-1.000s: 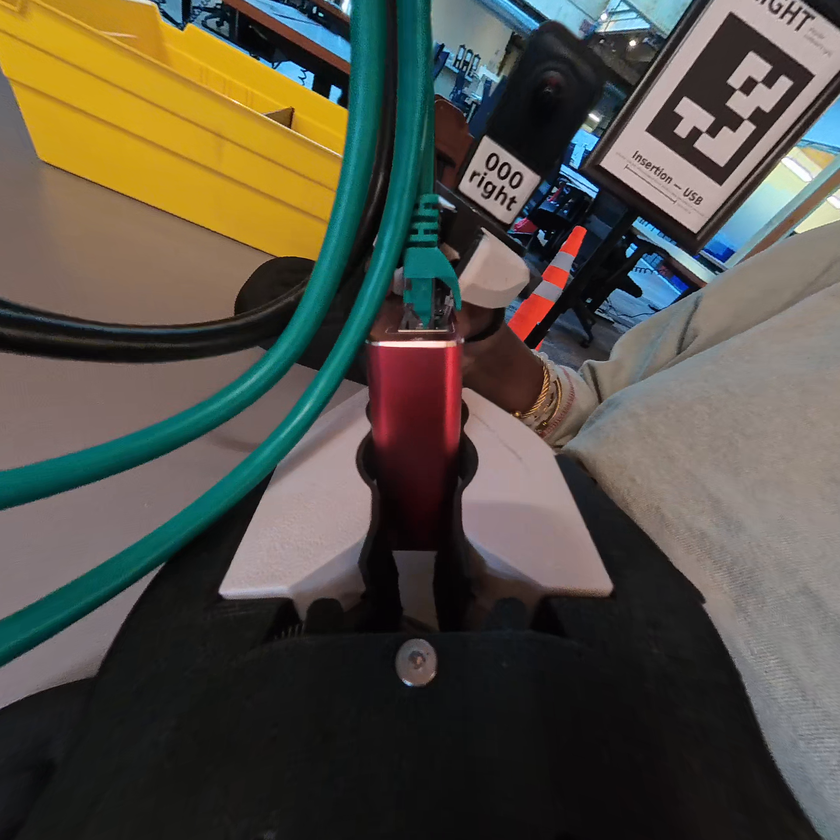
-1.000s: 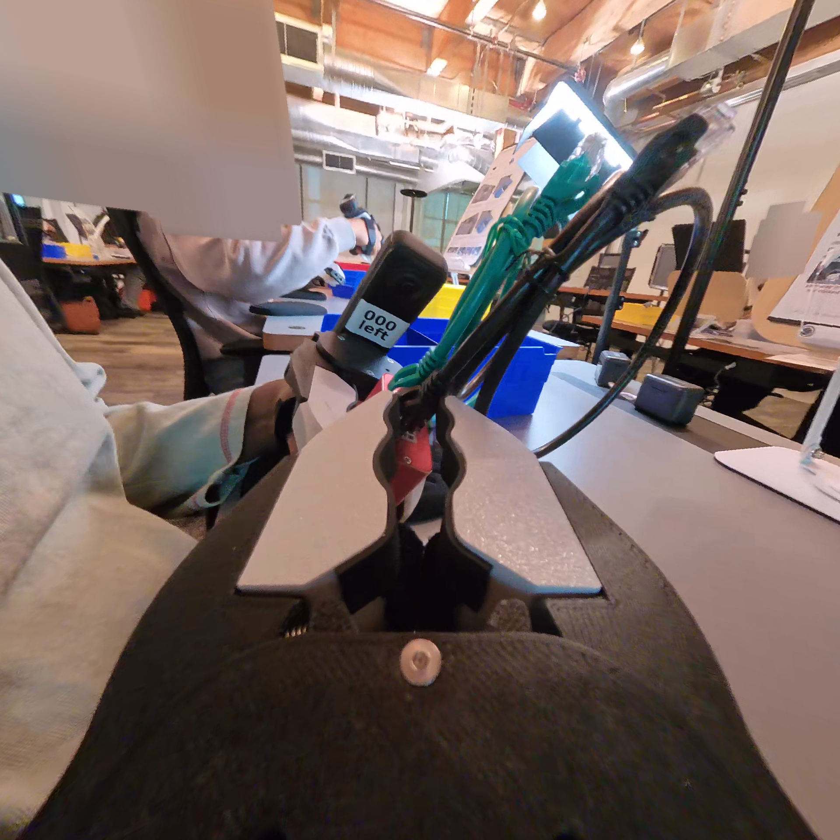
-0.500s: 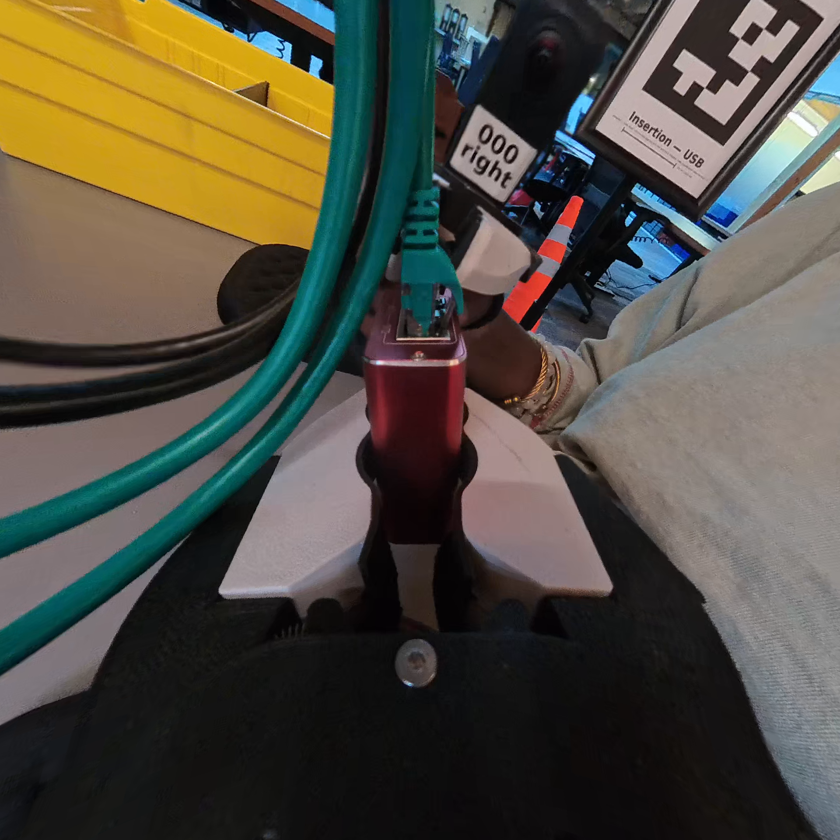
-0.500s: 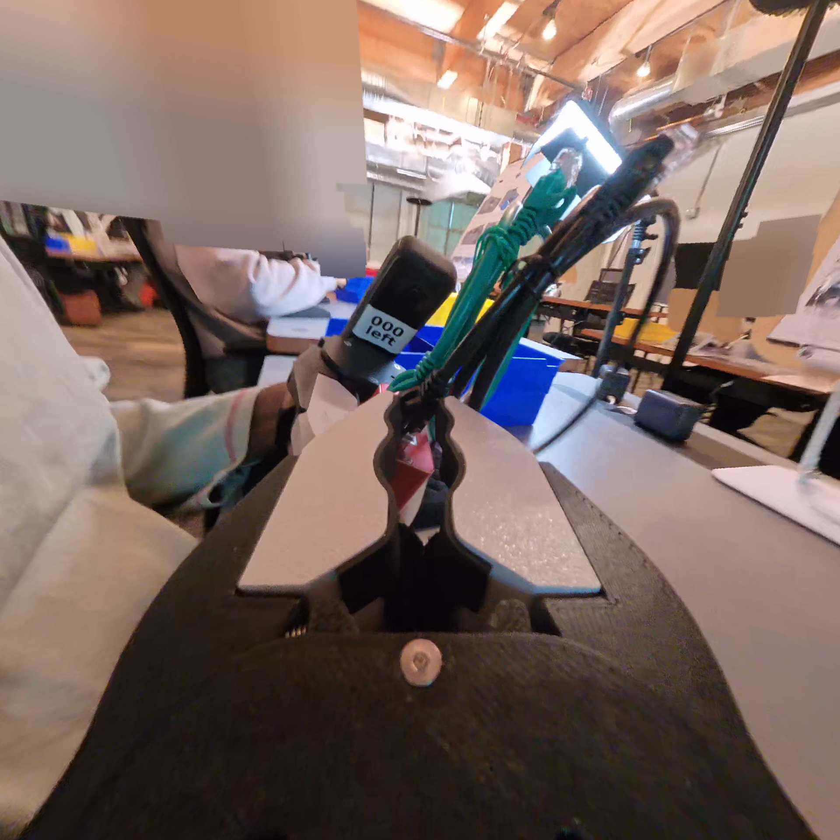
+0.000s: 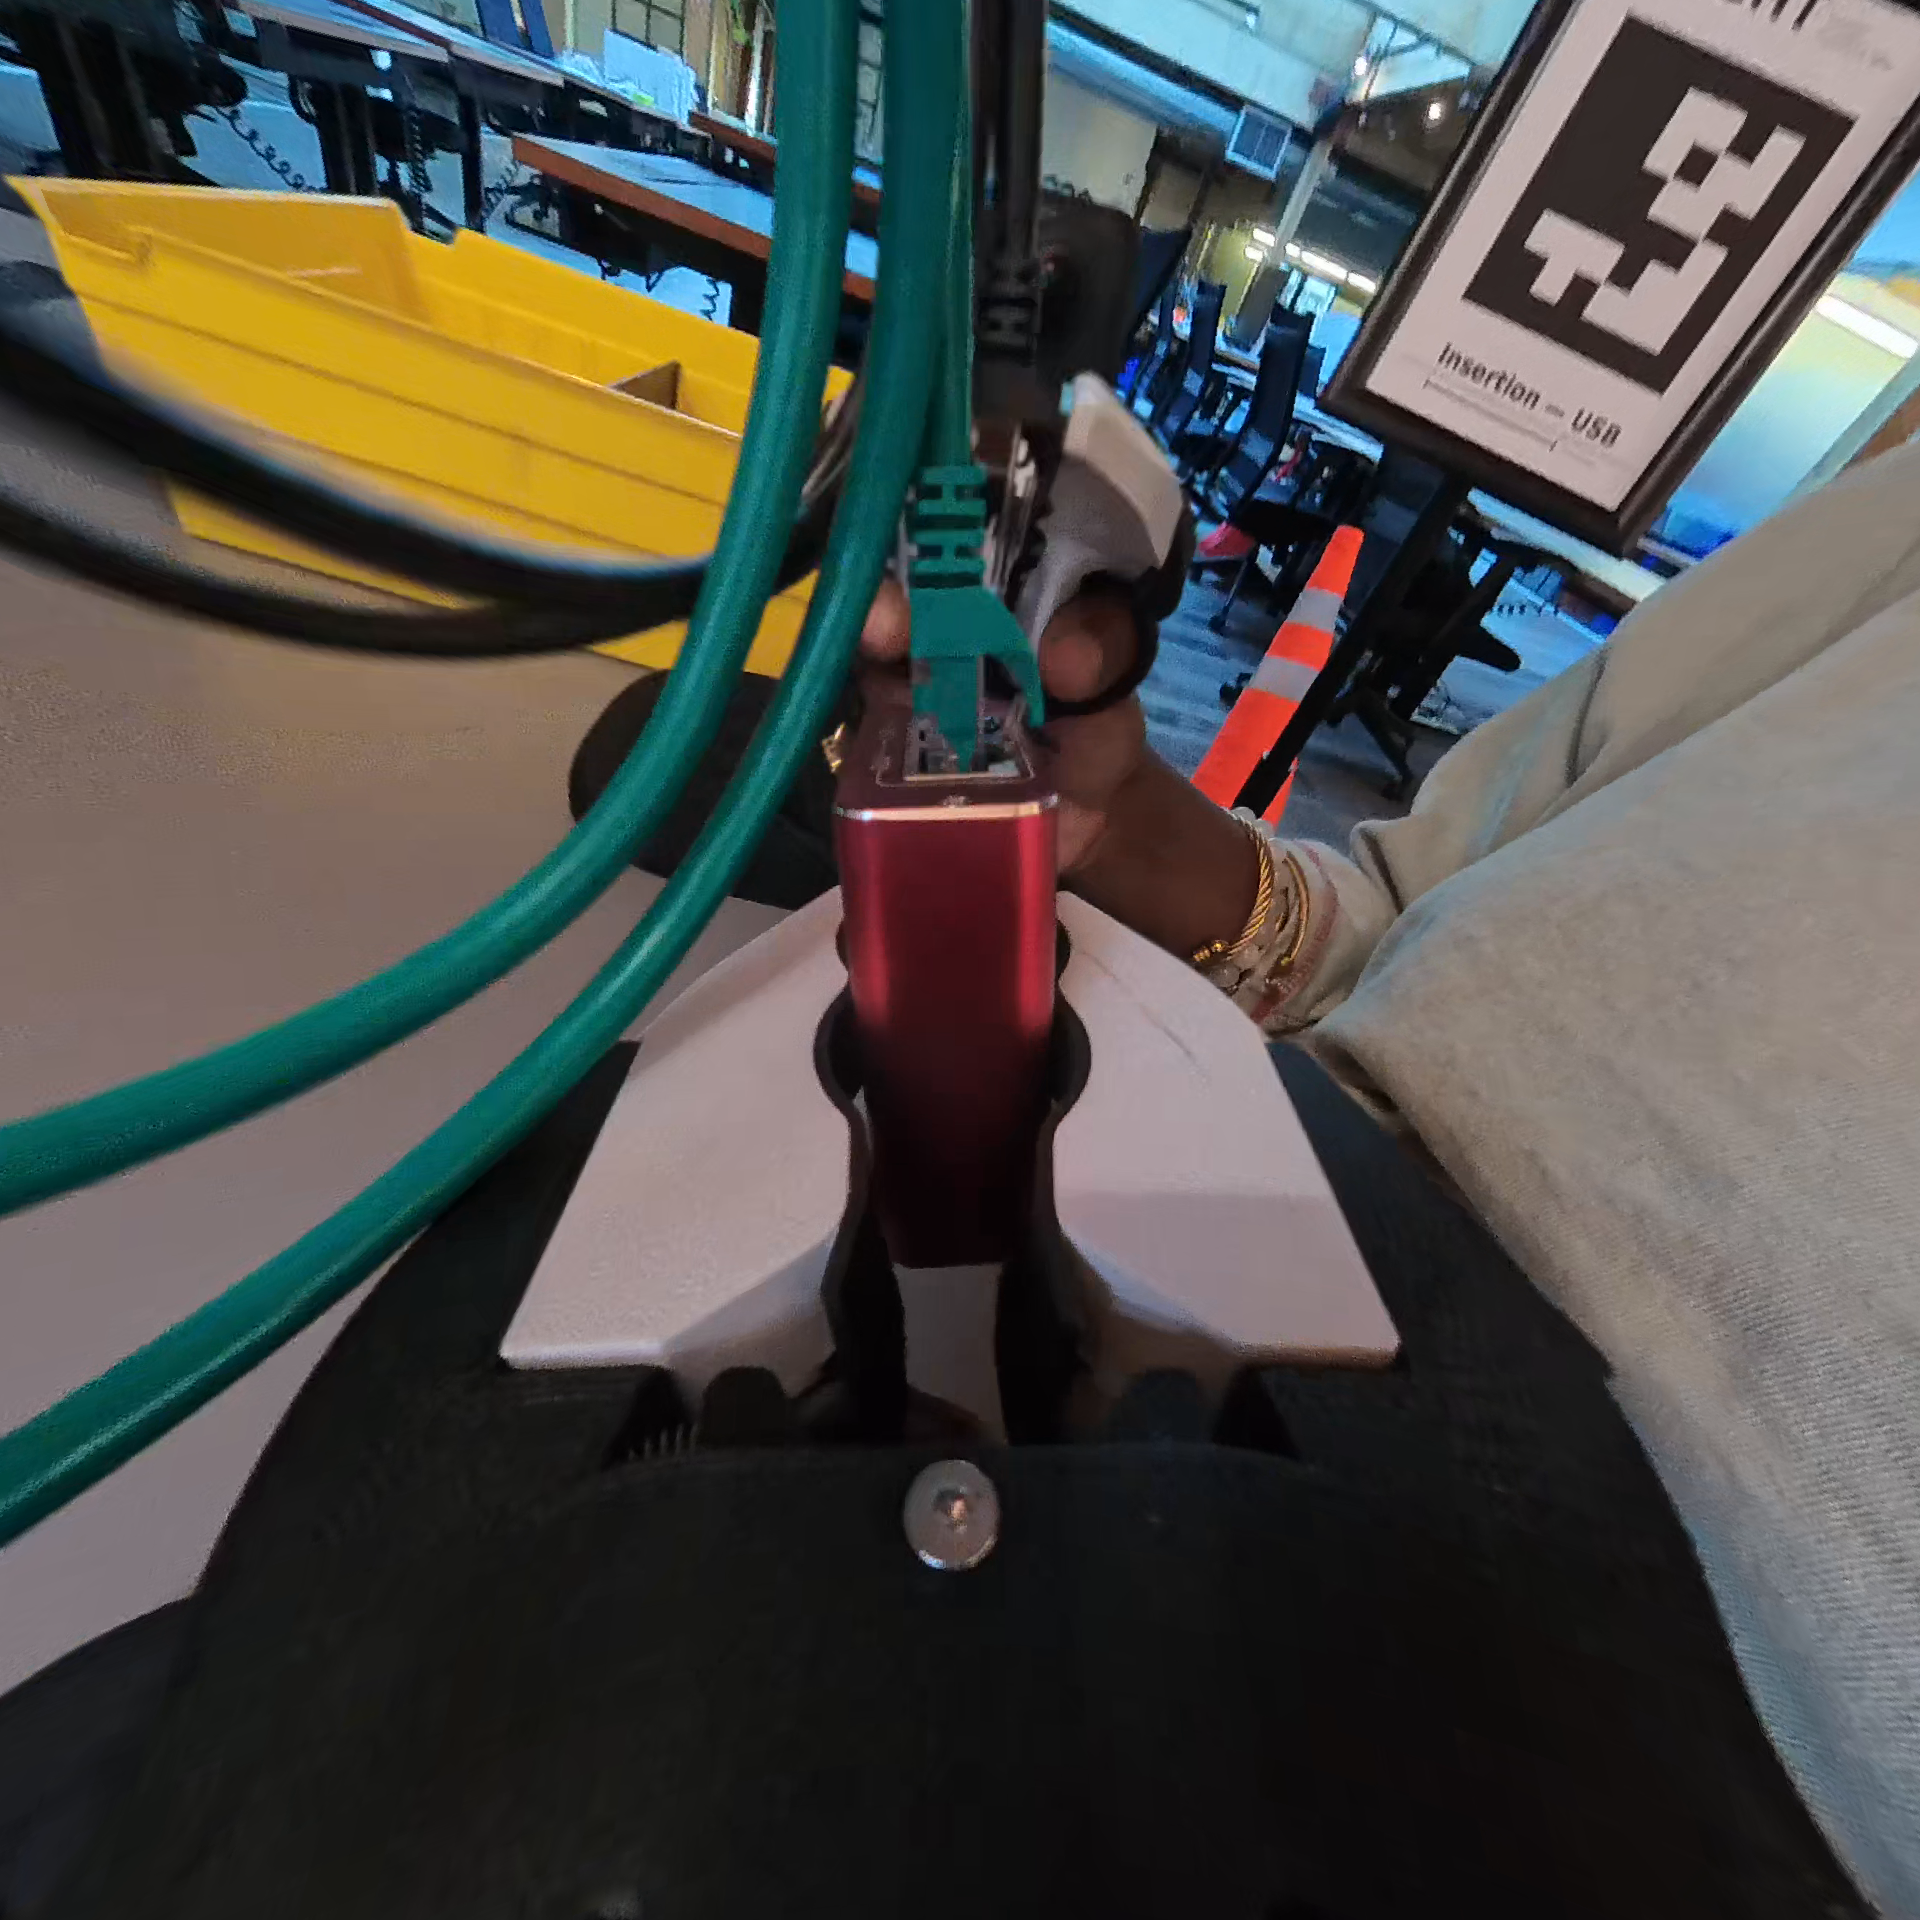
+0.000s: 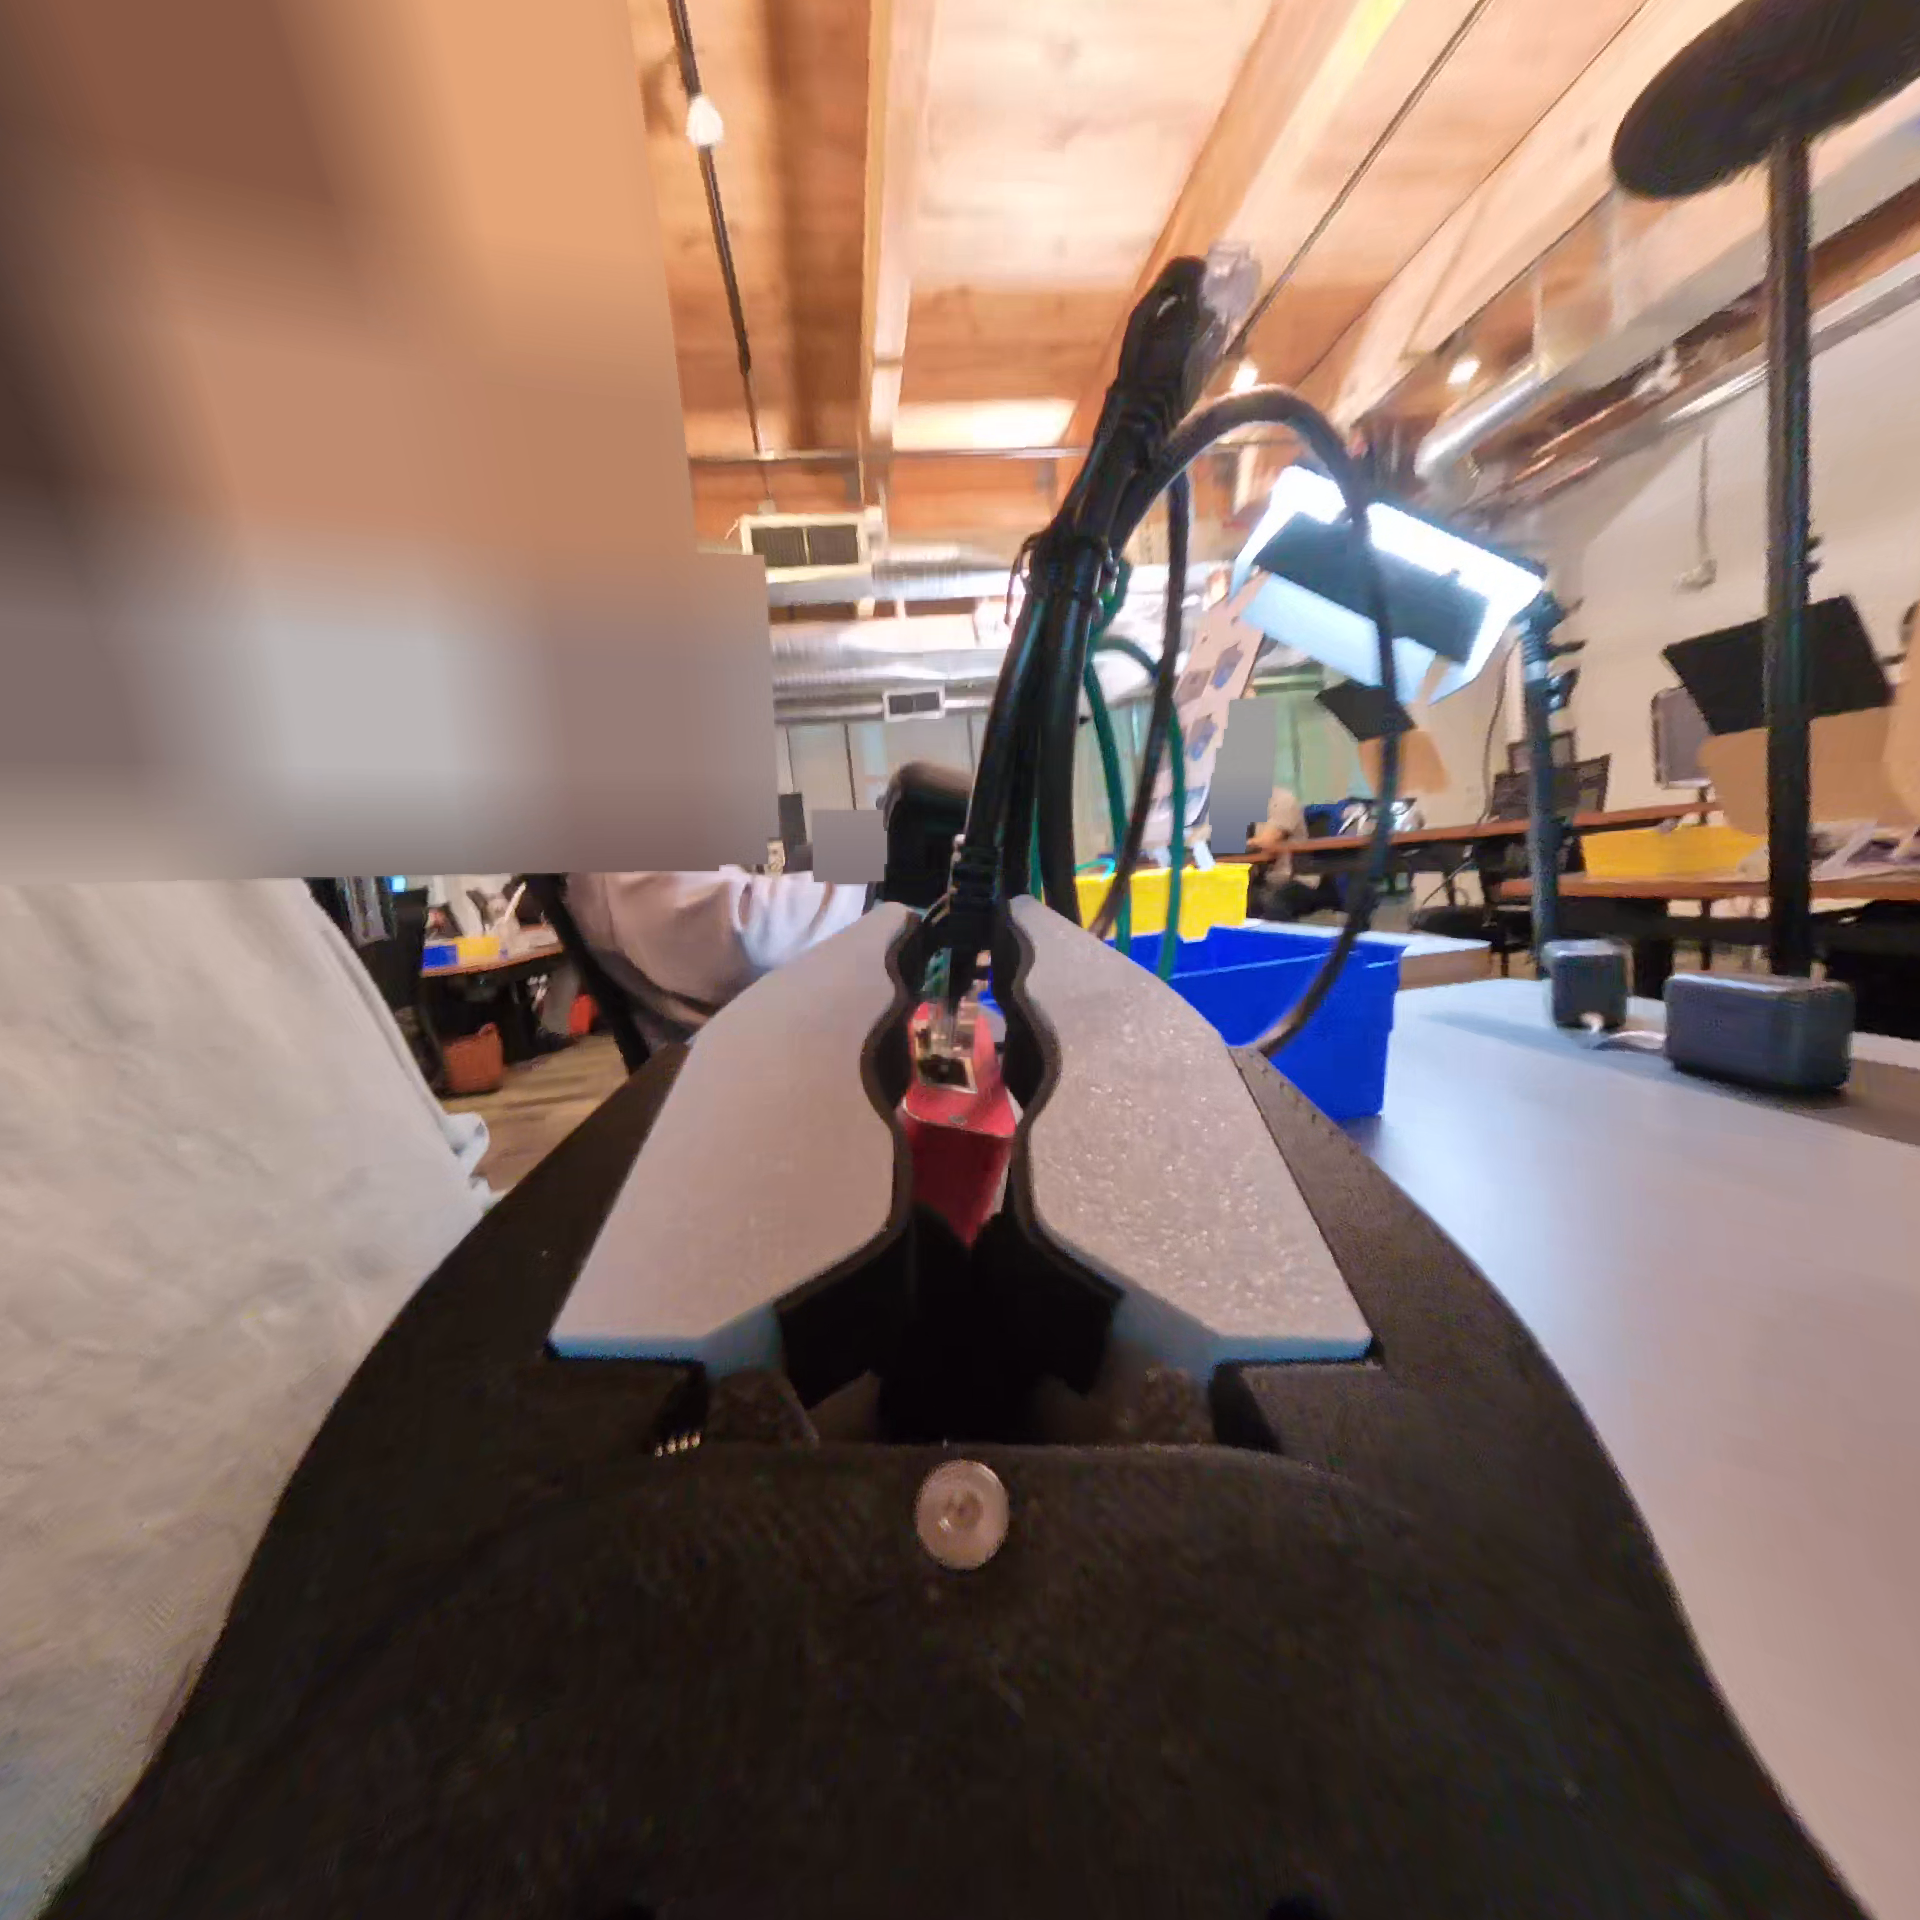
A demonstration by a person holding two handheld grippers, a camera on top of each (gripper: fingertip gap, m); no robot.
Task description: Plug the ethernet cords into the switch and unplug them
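Fingers (image 5: 1195, 1091) of left gripper (image 5: 951, 1039) clamped on upright red switch (image 5: 948, 997); right fingers (image 6: 1132, 1122) pinching black plug (image 6: 961, 971), poised directly above open port, green plug (image 5: 961, 644) alongside.

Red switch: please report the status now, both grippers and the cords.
Left gripper shut on red switch. Green plug seated in its port. Right gripper shut on black plug, at next port. Cable loops crowd the view.

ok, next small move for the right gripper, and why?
Probably press the green plug straight into the port of the switch. Its tip sits only at the mouth; the right gripper clamps the cords behind it, the left gripper holds the switch.
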